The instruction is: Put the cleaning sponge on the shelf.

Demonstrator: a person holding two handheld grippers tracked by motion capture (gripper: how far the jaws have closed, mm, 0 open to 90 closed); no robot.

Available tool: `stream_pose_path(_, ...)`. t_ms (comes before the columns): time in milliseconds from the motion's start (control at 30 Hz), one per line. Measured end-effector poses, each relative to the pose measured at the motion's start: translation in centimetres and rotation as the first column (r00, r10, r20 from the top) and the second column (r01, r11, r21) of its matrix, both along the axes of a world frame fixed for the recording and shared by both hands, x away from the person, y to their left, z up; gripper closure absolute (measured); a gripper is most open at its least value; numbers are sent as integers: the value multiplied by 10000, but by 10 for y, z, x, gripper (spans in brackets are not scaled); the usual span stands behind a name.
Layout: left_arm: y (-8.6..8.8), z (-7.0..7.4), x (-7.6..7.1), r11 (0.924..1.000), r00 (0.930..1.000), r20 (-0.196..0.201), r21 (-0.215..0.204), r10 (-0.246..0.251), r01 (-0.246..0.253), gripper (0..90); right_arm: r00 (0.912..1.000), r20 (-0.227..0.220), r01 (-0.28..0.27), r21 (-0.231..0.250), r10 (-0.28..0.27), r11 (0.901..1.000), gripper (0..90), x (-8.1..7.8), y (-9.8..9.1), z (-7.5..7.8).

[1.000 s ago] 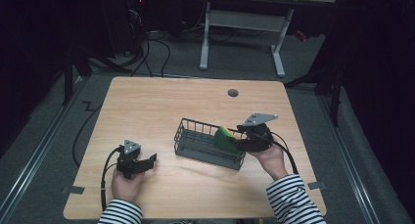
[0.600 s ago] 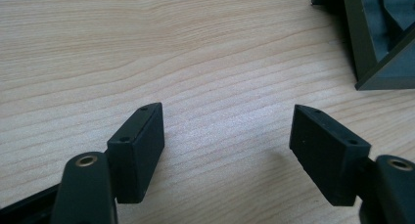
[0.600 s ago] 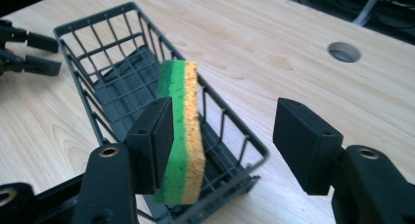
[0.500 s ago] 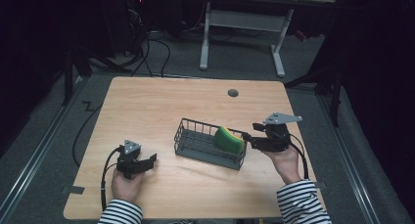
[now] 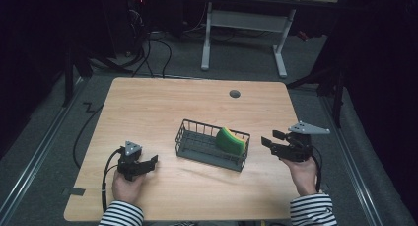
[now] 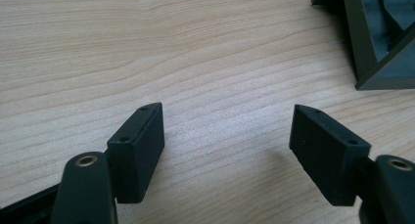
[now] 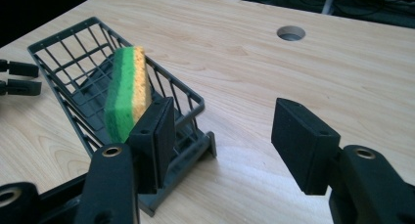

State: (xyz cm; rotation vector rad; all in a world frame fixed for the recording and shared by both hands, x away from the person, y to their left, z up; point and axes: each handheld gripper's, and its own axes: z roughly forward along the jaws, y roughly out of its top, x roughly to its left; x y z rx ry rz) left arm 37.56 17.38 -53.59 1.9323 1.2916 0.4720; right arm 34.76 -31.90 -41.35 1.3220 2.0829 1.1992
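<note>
A green-and-yellow sponge (image 5: 230, 141) stands on edge, leaning against the right end wall inside a dark wire basket (image 5: 197, 146) at mid-counter

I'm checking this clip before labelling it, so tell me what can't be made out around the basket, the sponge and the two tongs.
- Sponge lower end: right gripper view, hidden behind a pad of the right tongs.
- Basket: left gripper view, cut off by the top right edge.
- Left tongs: high view, too small to judge the gap.
- Room beyond the table: high view, too dark.
</note>
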Motion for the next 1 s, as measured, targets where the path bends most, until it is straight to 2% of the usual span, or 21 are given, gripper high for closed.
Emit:
stream_pose_path(467,0,0,0,10000,10000,-6,-8,7,-7,297,9978,-129,659,735,-651,9951,419,-19,-27,-18)
stream_pose_path(1000,0,0,0,10000,10000,-7,-11,7,-7,295,9919,-364,1251,1198,-1216,9849,408,-38,-38,-47)
